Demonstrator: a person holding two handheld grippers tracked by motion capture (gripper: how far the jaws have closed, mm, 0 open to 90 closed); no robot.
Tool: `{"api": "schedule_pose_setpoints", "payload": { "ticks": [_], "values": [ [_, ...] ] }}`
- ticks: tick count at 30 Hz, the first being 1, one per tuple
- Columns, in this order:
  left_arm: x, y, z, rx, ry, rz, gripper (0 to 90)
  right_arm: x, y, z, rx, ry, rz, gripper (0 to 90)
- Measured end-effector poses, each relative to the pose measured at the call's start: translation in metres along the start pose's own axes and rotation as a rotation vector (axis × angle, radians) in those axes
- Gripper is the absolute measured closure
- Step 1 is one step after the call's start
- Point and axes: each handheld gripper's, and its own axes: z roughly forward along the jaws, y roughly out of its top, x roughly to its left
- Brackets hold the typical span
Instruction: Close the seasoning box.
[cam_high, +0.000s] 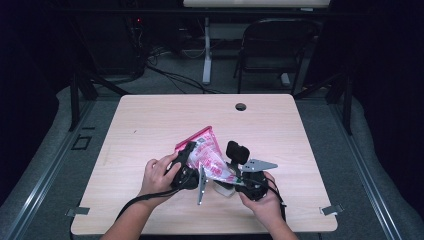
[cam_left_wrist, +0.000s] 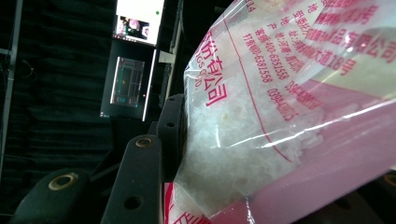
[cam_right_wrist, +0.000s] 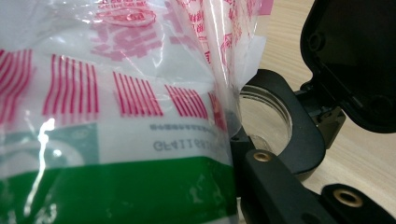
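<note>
A clear plastic bag (cam_high: 207, 152) with pink print holds white granules (cam_left_wrist: 224, 140); it hangs tilted over the table, its low end down to the right. My left gripper (cam_high: 192, 152) is shut on the bag's upper left part, one finger (cam_left_wrist: 140, 177) pressed against the film. My right gripper (cam_high: 231, 186) is shut on a small clear container (cam_high: 225, 190) with a black rim (cam_right_wrist: 280, 116), under the bag's low end. The container's black flip lid (cam_high: 237, 151) stands open. In the right gripper view the bag (cam_right_wrist: 116, 116) hides the left jaw; the right finger (cam_right_wrist: 280, 186) shows.
The light wooden table (cam_high: 150, 125) has a round cable hole (cam_high: 241, 106) near its far edge. A black folding chair (cam_high: 272, 50) and a desk leg (cam_high: 206, 50) stand behind it. Lit screens (cam_left_wrist: 135, 23) show in the left gripper view.
</note>
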Motion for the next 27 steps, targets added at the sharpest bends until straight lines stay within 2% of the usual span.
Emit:
{"api": "schedule_pose_setpoints", "payload": {
  "ticks": [27],
  "values": [
    [0.0027, 0.001, -0.0021, -0.001, 0.008, -0.005, 65.2, -0.0001, 0.0008, 0.0011, -0.014, 0.0, 0.009, 89.9]
  ]
}}
